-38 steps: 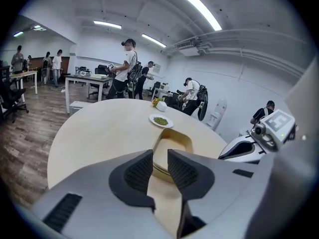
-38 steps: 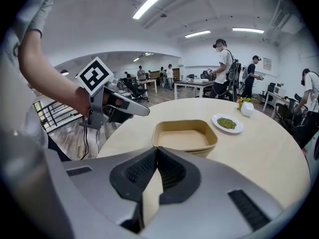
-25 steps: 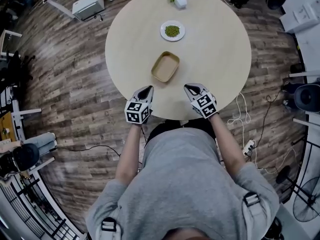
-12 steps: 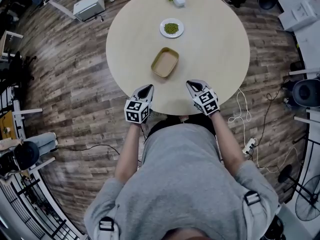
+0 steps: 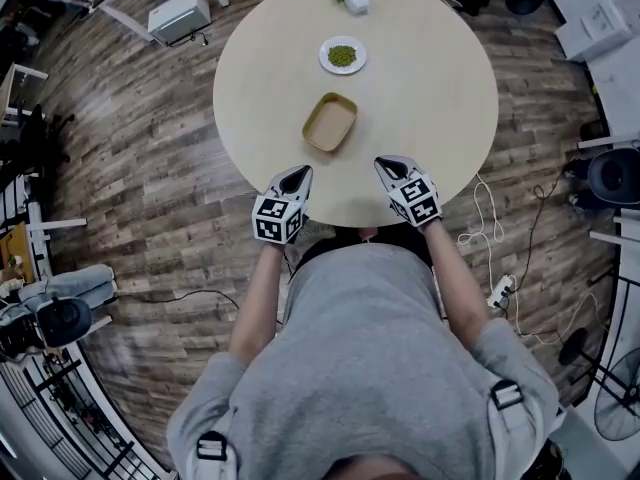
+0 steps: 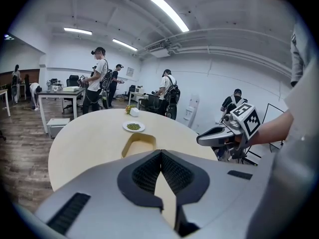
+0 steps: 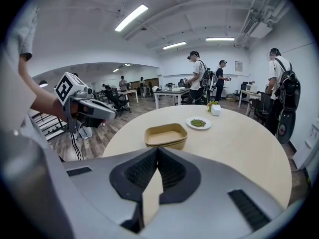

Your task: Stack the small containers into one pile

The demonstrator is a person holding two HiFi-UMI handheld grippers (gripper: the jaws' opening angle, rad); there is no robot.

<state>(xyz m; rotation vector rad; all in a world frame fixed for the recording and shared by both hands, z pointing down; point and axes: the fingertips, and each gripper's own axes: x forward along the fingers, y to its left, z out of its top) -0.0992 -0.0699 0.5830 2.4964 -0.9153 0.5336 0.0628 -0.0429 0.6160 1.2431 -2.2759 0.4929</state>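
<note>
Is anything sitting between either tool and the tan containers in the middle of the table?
Nothing visible does. Only bare table lies between the left tool, the right tool and the tan containers. The plate of greens and the white box sit beyond the containers, on the far side.

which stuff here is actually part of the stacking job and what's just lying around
Part of the job:
- tan containers, apparently nested in one pile at mid-table
- left claw and right claw, both shut and empty, at the near table edge

Just lying about:
- white plate of green food
- small white pot with a plant, at the far edge
</note>
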